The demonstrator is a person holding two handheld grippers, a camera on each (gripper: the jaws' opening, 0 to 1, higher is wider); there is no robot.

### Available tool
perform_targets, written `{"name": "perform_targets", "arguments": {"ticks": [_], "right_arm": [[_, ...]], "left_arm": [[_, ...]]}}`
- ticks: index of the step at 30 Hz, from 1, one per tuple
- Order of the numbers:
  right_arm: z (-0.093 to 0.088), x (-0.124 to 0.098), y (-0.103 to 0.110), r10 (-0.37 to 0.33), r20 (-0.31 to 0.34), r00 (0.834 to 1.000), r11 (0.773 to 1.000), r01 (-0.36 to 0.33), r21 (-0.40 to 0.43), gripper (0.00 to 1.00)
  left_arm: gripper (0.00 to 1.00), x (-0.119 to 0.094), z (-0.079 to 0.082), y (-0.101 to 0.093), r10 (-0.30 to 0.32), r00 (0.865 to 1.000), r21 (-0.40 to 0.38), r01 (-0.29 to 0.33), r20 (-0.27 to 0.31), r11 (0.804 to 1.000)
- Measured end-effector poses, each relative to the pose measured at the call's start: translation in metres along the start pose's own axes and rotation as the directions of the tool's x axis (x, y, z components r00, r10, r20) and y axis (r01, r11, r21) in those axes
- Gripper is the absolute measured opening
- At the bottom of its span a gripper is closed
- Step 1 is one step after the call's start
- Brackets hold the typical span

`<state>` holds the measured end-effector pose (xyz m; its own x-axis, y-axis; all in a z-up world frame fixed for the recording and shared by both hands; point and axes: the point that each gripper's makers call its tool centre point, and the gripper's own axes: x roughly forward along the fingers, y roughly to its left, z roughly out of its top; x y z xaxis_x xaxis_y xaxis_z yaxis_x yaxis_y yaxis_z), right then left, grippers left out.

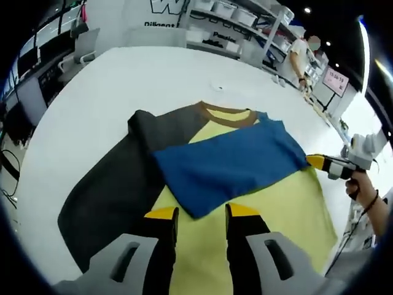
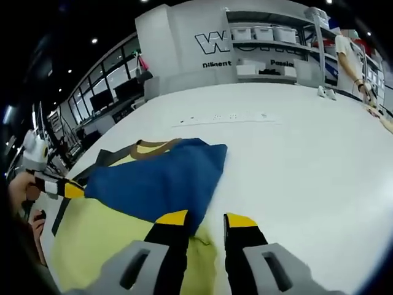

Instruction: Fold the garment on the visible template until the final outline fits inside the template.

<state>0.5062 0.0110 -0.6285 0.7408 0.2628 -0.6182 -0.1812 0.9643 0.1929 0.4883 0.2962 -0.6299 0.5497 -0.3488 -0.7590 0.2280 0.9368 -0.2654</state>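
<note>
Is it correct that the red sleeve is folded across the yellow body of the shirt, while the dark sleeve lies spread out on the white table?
Not quite: the folded sleeve is blue, not red, as the left gripper view shows. It does lie across the yellow body of the shirt, and the dark sleeve is spread out on the white table.

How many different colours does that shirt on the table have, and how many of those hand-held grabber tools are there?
Shirt colours:
Yellow body: 1
Blue sleeve: 1
Dark grey sleeve: 1
Brown collar: 1
Colours total: 4
Tools: left gripper, right gripper: 2
</note>
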Motion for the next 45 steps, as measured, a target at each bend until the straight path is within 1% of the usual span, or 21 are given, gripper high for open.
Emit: {"name": "perform_targets", "arguments": {"ticks": [4, 7, 8, 9, 10, 13, 14, 16, 17, 18, 19, 20, 21, 22, 23, 25, 29, 36, 39, 42, 45], "right_arm": [[-0.002, 0.0, -0.001, -0.004, -0.009, 1.0, 1.0, 0.004, 0.003, 0.0], [-0.004, 0.0, -0.001, -0.007, -0.017, 1.0, 1.0, 0.007, 0.004, 0.0], [-0.007, 0.001, -0.002, -0.011, -0.029, 1.0, 1.0, 0.011, 0.003, 0.0], [-0.007, 0.001, -0.002, -0.012, -0.031, 0.999, 1.0, 0.012, 0.003, 0.0], [-0.006, 0.0, -0.002, -0.02, -0.03, 0.999, 1.0, 0.02, 0.001, 0.0], [-0.004, -0.001, -0.003, -0.027, -0.027, 0.999, 1.0, 0.027, 0.001, 0.0], [0.004, -0.006, -0.003, -0.049, 0.004, 0.999, 0.998, 0.049, -0.027, 0.0], [0.005, -0.008, -0.005, -0.076, 0.017, 0.997, 0.994, 0.077, -0.072, 0.0], [-0.001, -0.007, -0.011, -0.109, -0.008, 0.994, 0.99, 0.108, -0.094, 0.0], [-0.011, -0.008, -0.027, -0.189, -0.06, 0.98, 0.974, 0.179, -0.138, 0.0], [-0.018, -0.008, -0.031, -0.206, -0.096, 0.974, 0.971, 0.191, -0.144, 0.0], [-0.02, -0.004, -0.032, -0.182, -0.092, 0.979, 0.98, 0.172, -0.105, 0.0], [-0.015, -0.004, -0.03, -0.145, -0.052, 0.988, 0.989, 0.144, -0.031, 0.0], [-0.017, -0.006, -0.029, -0.121, -0.067, 0.99, 0.993, 0.122, 0.001, 0.0], [-0.018, -0.008, -0.036, -0.135, -0.072, 0.988, 0.991, 0.134, -0.021, 0.0], [-0.016, -0.009, -0.035, -0.138, -0.071, 0.988, 0.99, 0.136, -0.031, 0.0], [-0.013, -0.009, -0.027, -0.096, -0.052, 0.994, 0.995, 0.096, 0.013, 0.0], [-0.004, -0.015, -0.014, -0.04, -0.002, 0.999, 0.999, 0.04, -0.03, 0.02], [-0.004, -0.015, -0.012, -0.018, -0.006, 1.0, 0.999, 0.018, -0.035, 0.07], [-0.012, -0.015, -0.008, 0.004, -0.038, 0.999, 1.0, -0.005, -0.027, 0.1], [-0.015, -0.012, -0.008, 0.005, -0.037, 0.999, 0.999, -0.006, -0.05, 0.06]], "left_arm": [[0.12, 0.001, -0.002, 0.001, 0.005, 1.0, 0.0, -0.005, -0.009, 1.0], [0.04, 0.0, -0.003, 0.001, 0.005, 1.0, -0.001, -0.005, -0.01, 1.0], [0.0, 0.001, -0.004, 0.002, -0.007, 1.0, -0.036, 0.007, -0.012, 0.999], [0.0, 0.001, -0.005, 0.002, -0.008, 1.0, -0.038, 0.008, -0.014, 0.999], [0.0, -0.001, -0.01, 0.004, 0.013, 0.999, 0.0, -0.013, -0.041, 1.0], [0.0, -0.002, -0.009, 0.001, 0.004, 0.999, -0.002, -0.005, -0.035, 1.0], [0.0, -0.008, -0.006, -0.008, -0.026, 0.999, 0.015, 0.026, -0.026, 1.0], [0.0, -0.013, -0.004, -0.015, -0.045, 0.999, 0.027, 0.046, -0.026, 0.999], [0.0, -0.013, -0.005, -0.015, -0.046, 0.998, 0.025, 0.047, -0.032, 0.999], [0.0, -0.012, -0.005, -0.014, -0.046, 0.998, 0.025, 0.047, -0.034, 0.999], [0.0, -0.01, -0.009, -0.01, -0.034, 0.998, 0.015, 0.034, -0.059, 0.999], [0.0, -0.008, -0.011, -0.004, -0.015, 0.998, 0.022, 0.017, -0.068, 1.0], [0.0, -0.008, -0.011, -0.003, -0.014, 0.997, 0.023, 0.015, -0.07, 1.0], [0.0, -0.007, -0.011, -0.003, -0.018, 0.997, 0.024, 0.02, -0.07, 0.999], [0.0, -0.007, -0.011, -0.004, -0.033, 0.997, 0.024, 0.035, -0.076, 0.999], [0.0, -0.006, -0.009, 0.002, -0.022, 0.997, 0.016, 0.024, -0.073, 1.0], [0.0, -0.004, -0.01, 0.003, -0.033, 0.996, -0.006, 0.033, -0.086, 0.999], [0.0, -0.005, -0.009, 0.002, -0.049, 0.995, -0.01, 0.048, -0.092, 0.999], [0.0, -0.008, -0.007, 0.001, -0.056, 0.995, -0.01, 0.055, -0.087, 0.998], [0.0, -0.012, -0.003, -0.001, -0.081, 0.994, -0.031, 0.078, -0.075, 0.996], [0.0, -0.015, 0.001, -0.002, -0.11, 0.992, -0.061, 0.106, -0.067, 0.993]]}}
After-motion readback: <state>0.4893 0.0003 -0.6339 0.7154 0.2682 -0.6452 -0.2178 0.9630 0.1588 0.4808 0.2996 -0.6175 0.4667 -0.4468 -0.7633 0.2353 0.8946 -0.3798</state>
